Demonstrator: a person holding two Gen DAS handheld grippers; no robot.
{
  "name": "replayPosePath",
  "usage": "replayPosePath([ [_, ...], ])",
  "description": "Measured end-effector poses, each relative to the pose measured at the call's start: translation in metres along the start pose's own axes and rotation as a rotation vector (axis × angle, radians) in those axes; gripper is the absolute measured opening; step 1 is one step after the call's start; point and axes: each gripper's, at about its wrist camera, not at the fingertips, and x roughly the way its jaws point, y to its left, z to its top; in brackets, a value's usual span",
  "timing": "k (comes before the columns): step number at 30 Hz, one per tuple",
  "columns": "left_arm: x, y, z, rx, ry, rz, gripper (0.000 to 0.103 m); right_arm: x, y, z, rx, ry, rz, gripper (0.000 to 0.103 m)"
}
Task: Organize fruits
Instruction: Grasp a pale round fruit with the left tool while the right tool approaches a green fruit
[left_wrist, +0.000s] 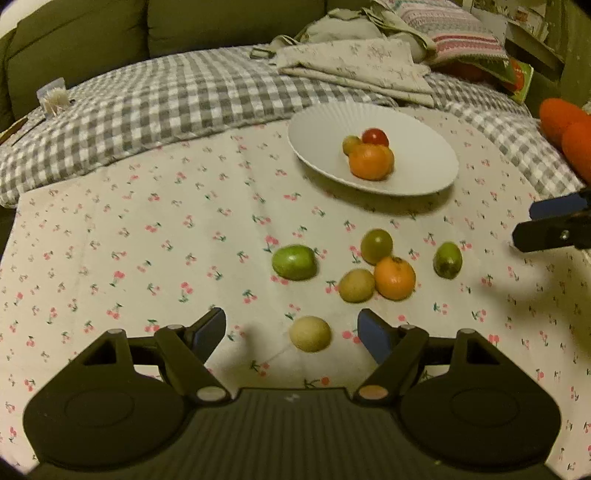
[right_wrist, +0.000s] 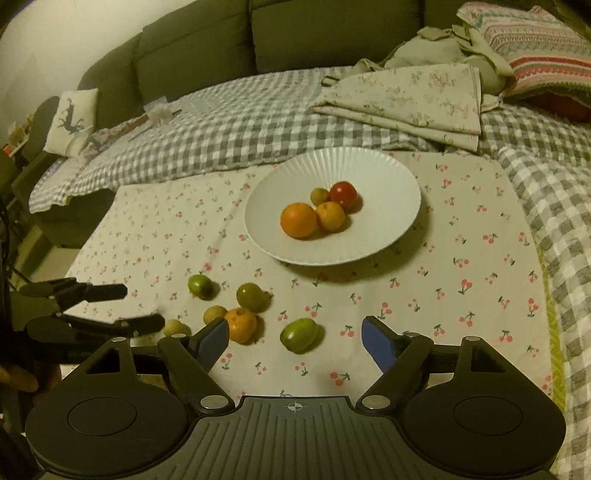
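Observation:
A white ribbed plate (left_wrist: 413, 122) (right_wrist: 295, 173) on the cherry-print cloth holds an orange (right_wrist: 298, 220), a smaller orange fruit (right_wrist: 330, 216), a red tomato (right_wrist: 343, 194) and a small green fruit (right_wrist: 319, 195). Loose fruits lie in front of it: a pale round fruit (left_wrist: 310, 333), a green fruit (left_wrist: 294, 262), an orange (left_wrist: 394, 277), a yellowish fruit (left_wrist: 357, 285) and two more green fruits (left_wrist: 376, 246) (left_wrist: 447, 260). My left gripper (left_wrist: 291, 332) is open around the pale fruit. My right gripper (right_wrist: 295, 338) is open, just above a green fruit (right_wrist: 299, 336).
A grey checked blanket (left_wrist: 166, 99) and folded floral cloths (left_wrist: 354, 66) lie behind the plate, before a dark green sofa back (left_wrist: 110, 37). A striped pillow (right_wrist: 535, 44) sits far right. Orange objects (left_wrist: 569, 133) lie at the right edge.

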Motion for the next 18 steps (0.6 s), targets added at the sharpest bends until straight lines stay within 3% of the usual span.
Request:
replayPosePath([
  [12,0.007,-0.001,-0.004,-0.006,0.022,0.017,0.068,0.027,0.012,-0.016,-0.152,0.059,-0.039,0.077],
  [18,0.017,-0.001,-0.005,0.002,0.048,0.009,0.047,0.036,0.013,-0.018,-0.19,0.059,-0.047,0.071],
])
